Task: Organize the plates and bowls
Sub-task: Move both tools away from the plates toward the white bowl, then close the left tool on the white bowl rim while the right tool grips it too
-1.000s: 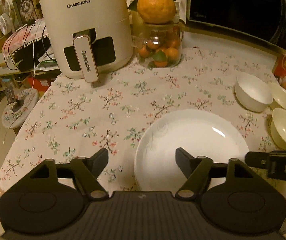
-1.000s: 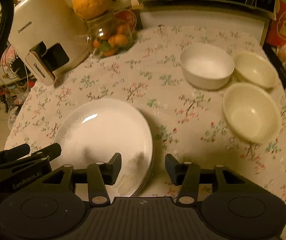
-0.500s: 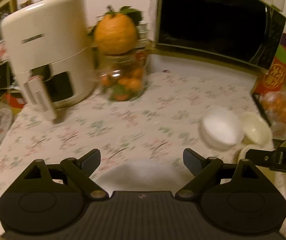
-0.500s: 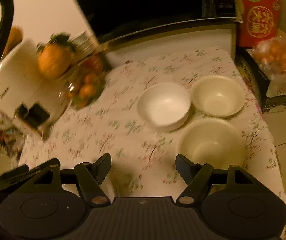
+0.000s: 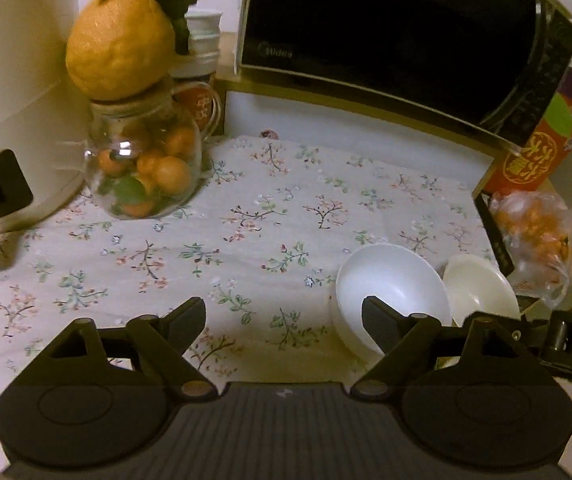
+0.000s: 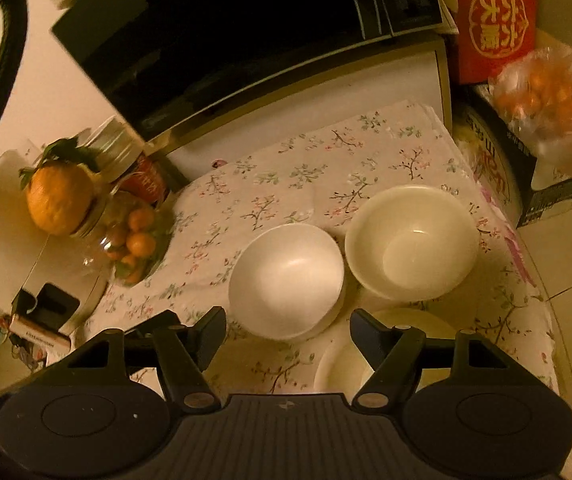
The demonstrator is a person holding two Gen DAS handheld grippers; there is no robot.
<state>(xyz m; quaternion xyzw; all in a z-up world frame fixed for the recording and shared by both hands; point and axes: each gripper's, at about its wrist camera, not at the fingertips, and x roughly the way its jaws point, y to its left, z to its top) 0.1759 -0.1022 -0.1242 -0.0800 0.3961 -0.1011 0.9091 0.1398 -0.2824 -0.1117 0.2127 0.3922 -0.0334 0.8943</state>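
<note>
A white bowl (image 6: 286, 280) stands on the flowered tablecloth (image 6: 270, 184), with a cream bowl (image 6: 411, 240) touching its right side. A second cream bowl (image 6: 341, 364) lies nearer, partly hidden under my right finger. My right gripper (image 6: 287, 328) hovers just short of the white bowl, jaws wide and closing, gripping nothing. In the left wrist view, my left gripper (image 5: 282, 316) is also wide and closing over bare cloth. Its right fingertip overlaps the white bowl (image 5: 391, 292), with the cream bowl (image 5: 481, 292) beyond. No plates are in view.
At the back stand a microwave (image 5: 397, 28), a glass jar of small oranges (image 5: 146, 164) topped by a large citrus fruit (image 5: 120, 44), and a white air fryer (image 5: 10, 80). A red box (image 6: 489, 16) and a bag of oranges (image 6: 553, 96) sit past the table's right edge.
Both views have swung right, from the stack of white plates to the bowls, and the plates have left view. Both grippers' jaws stand wider than a second ago.
</note>
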